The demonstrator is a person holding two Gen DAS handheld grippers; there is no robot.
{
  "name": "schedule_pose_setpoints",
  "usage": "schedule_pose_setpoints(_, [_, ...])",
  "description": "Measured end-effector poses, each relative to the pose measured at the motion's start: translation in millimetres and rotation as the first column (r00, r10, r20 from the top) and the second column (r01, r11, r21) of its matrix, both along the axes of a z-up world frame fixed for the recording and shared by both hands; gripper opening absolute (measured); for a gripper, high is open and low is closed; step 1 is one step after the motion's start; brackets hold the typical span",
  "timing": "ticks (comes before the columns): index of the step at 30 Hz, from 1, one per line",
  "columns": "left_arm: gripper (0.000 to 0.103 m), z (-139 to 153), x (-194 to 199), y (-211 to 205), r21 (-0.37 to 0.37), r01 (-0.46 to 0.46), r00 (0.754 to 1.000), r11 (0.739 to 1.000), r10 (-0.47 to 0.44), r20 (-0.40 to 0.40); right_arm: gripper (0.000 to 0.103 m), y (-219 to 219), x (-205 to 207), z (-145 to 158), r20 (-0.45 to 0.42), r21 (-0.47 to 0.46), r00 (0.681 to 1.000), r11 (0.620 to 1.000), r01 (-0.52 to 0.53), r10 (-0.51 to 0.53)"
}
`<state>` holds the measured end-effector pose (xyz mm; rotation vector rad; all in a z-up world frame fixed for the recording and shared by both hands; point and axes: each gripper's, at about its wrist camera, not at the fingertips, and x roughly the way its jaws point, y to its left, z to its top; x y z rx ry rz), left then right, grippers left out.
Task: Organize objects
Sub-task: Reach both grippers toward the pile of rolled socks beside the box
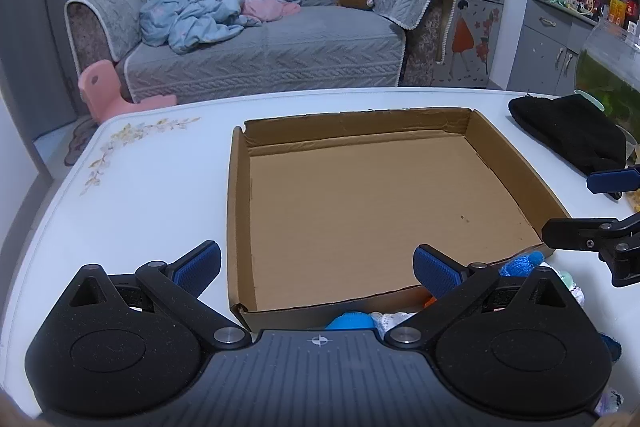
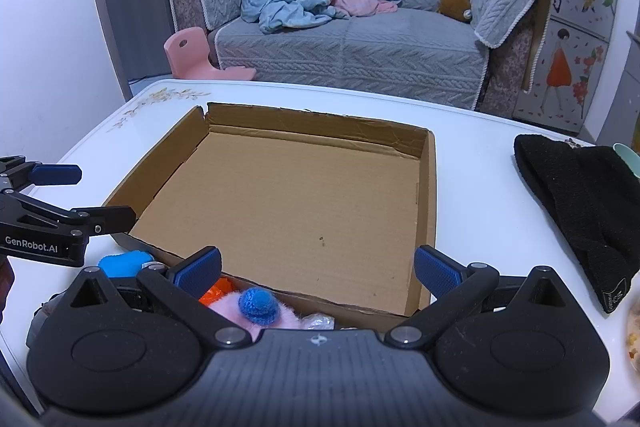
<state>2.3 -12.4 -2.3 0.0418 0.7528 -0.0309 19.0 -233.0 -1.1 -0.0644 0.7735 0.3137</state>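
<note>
Small soft toys lie nearest, bunched against the near wall of the cardboard tray (image 2: pixel 280 195) on the white bench (image 1: pixel 140 187): a pink plush with a blue crocheted hat (image 2: pixel 258 305), an orange piece (image 2: pixel 214 293) beside it, and a blue plush (image 2: pixel 120 265) off the tray's near left corner. None is inside the tray, whose floor is bare. Both grippers hover at that near wall, angled downward, fingers spread wide and pinching nothing: the right gripper (image 2: pixel 318 273) has the pink plush just under its left finger, the left gripper (image 1: pixel 318 269) sits over the blue plush (image 1: pixel 350 321). A black knit hat (image 2: pixel 580 203) lies right of the tray, nearer the right hand.
</note>
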Motion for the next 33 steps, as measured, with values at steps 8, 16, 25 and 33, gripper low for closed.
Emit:
schedule_pose_setpoints(8, [0.102, -2, -3, 1, 0.005, 0.000, 1.000, 1.000, 0.000, -0.001, 0.103, 0, 0, 0, -0.001, 0.002, 1.000, 1.000, 0.001, -0.001])
schedule_pose_setpoints(16, [0.102, -4, -6, 1, 0.012, 0.000, 1.000, 1.000, 0.000, -0.007, 0.103, -2, -2, 0, -0.003, 0.002, 1.000, 1.000, 0.005, -0.005])
schedule_pose_setpoints(25, [0.102, -6, -7, 4, 0.018, -0.006, 1.000, 1.000, 0.007, -0.015, 0.103, -5, -6, 0, -0.005, -0.003, 1.000, 1.000, -0.004, 0.004])
schedule_pose_setpoints(33, [0.102, -21, -21, 14, 0.075, 0.004, 0.998, 0.997, 0.000, -0.055, 0.103, -19, -14, 0, -0.006, -0.028, 1.000, 1.000, 0.009, -0.009])
